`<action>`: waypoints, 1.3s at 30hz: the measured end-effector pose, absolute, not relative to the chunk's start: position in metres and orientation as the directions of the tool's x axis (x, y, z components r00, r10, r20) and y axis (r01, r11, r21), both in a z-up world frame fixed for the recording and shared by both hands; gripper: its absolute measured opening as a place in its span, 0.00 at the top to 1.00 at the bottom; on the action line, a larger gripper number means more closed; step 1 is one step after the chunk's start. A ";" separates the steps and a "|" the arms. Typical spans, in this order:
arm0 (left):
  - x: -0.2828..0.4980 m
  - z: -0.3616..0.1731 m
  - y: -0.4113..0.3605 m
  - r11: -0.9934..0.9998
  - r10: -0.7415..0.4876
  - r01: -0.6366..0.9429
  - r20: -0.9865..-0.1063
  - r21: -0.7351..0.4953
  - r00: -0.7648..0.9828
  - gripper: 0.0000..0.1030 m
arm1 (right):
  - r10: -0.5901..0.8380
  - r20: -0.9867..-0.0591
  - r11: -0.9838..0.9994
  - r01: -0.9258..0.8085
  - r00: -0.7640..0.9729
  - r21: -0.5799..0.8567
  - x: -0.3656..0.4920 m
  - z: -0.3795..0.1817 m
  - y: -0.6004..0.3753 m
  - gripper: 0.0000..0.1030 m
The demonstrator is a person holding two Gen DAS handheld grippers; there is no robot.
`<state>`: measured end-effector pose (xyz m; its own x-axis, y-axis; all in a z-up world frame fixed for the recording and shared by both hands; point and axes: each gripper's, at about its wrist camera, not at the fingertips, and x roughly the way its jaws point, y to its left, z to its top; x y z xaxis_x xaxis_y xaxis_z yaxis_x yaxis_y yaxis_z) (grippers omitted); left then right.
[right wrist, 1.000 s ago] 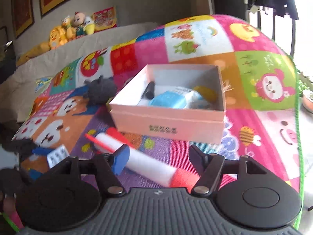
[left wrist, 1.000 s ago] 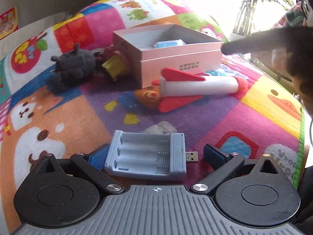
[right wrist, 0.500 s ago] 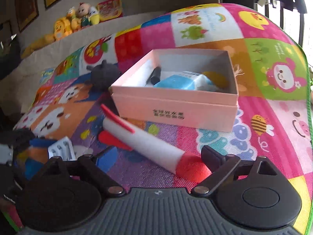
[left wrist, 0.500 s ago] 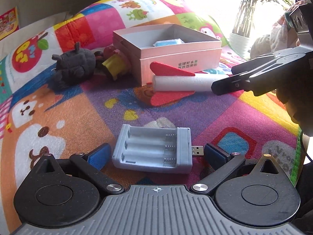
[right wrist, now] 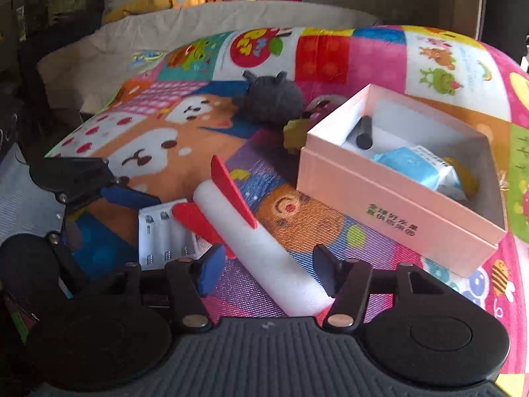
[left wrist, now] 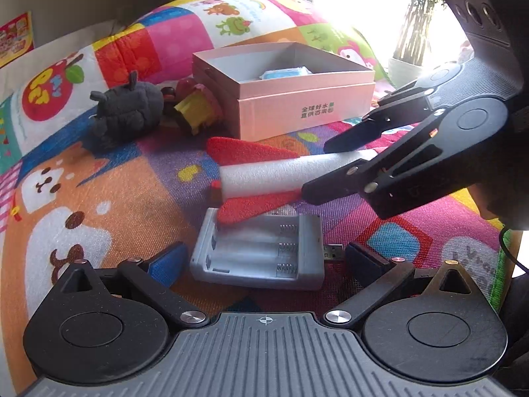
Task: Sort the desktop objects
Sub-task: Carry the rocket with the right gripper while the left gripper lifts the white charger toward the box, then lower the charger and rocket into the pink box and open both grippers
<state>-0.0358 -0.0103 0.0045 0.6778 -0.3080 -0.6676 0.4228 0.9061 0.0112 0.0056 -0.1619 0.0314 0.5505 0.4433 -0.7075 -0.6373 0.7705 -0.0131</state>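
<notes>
I have the right claw (right wrist: pixel 267 273) closing around the white foam rocket with red fins (right wrist: pixel 244 231). Its body lies between the jaws. The far pad appears to touch it, but a gap shows on the near side, so I do not yet count this as a grip. The rocket's finned tail points away from the claw, toward the left claw.

My left claw (left wrist: pixel 264 258) stands open. The grey plastic three-slot battery holder (left wrist: pixel 261 254) lies between its jaws on the patchwork play mat (left wrist: pixel 99 182). Neither pad presses on it. One red fin of the rocket overhangs the holder's far edge.

Progress, as I judge it: the open pink cardboard box (right wrist: pixel 396 205), just beyond and to the right of the right claw, already holds a blue-and-white packet (right wrist: pixel 416 165), a black cylinder (right wrist: pixel 363 132) and a yellow item I cannot identify.

Still outside the box:
- the rocket
- the battery holder
- a dark grey plush toy (left wrist: pixel 127 110)
- a small yellow-and-red toy (left wrist: pixel 195 109) beside the box's far left corner

I rate the sorting as partly done, with four items left.
</notes>
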 end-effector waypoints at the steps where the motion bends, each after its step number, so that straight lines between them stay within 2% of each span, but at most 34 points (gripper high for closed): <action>1: -0.036 0.005 -0.010 0.906 -0.309 0.423 -0.667 0.010 0.678 0.00 | 0.432 -0.716 0.776 -0.631 0.549 -0.016 0.009 0.028 -0.160 0.48; 4: -0.036 0.004 -0.010 0.906 -0.309 0.423 -0.667 0.010 0.677 0.00 | 0.407 -0.734 0.826 -0.563 0.544 0.041 0.020 0.031 -0.171 0.58; 7: -0.035 0.004 -0.010 0.906 -0.307 0.423 -0.668 0.012 0.678 0.00 | 0.417 -0.753 0.877 -0.443 0.509 0.186 0.030 0.038 -0.202 0.66; 13: -0.027 0.006 -0.020 0.895 -0.299 0.443 -0.674 0.046 0.675 0.00 | 0.469 -0.761 0.883 -0.249 0.448 0.398 0.029 0.035 -0.260 0.66; 19: -0.022 0.009 -0.030 0.886 -0.271 0.452 -0.676 0.103 0.685 0.00 | 0.399 -0.763 0.915 -0.270 0.509 0.298 0.012 0.026 -0.257 0.66; 22: -0.026 0.010 -0.029 0.890 -0.265 0.445 -0.680 0.101 0.684 0.01 | 0.331 -0.755 0.930 -0.331 0.567 0.160 0.005 0.024 -0.242 0.66; 24: -0.029 0.011 -0.028 0.893 -0.267 0.441 -0.684 0.089 0.679 0.07 | 0.301 -0.745 0.923 -0.377 0.595 0.072 0.002 0.023 -0.230 0.66; 27: -0.035 0.015 -0.030 0.899 -0.236 0.423 -0.690 0.113 0.685 0.08 | 0.270 -0.737 0.910 -0.415 0.620 -0.016 -0.002 0.023 -0.213 0.68; 28: -0.038 0.017 -0.031 0.897 -0.231 0.424 -0.688 0.124 0.688 0.08 | 0.273 -0.735 0.909 -0.416 0.621 -0.014 -0.004 0.026 -0.211 0.72; 35: -0.062 0.040 -0.035 0.884 -0.236 0.437 -0.651 0.164 0.721 0.08 | 0.360 -0.687 0.904 -0.419 0.631 0.088 -0.030 0.061 -0.232 0.73; 39: -0.072 0.066 -0.041 0.882 -0.255 0.432 -0.578 0.189 0.775 0.08 | 0.400 -0.654 0.903 -0.396 0.642 0.164 -0.047 0.084 -0.261 0.73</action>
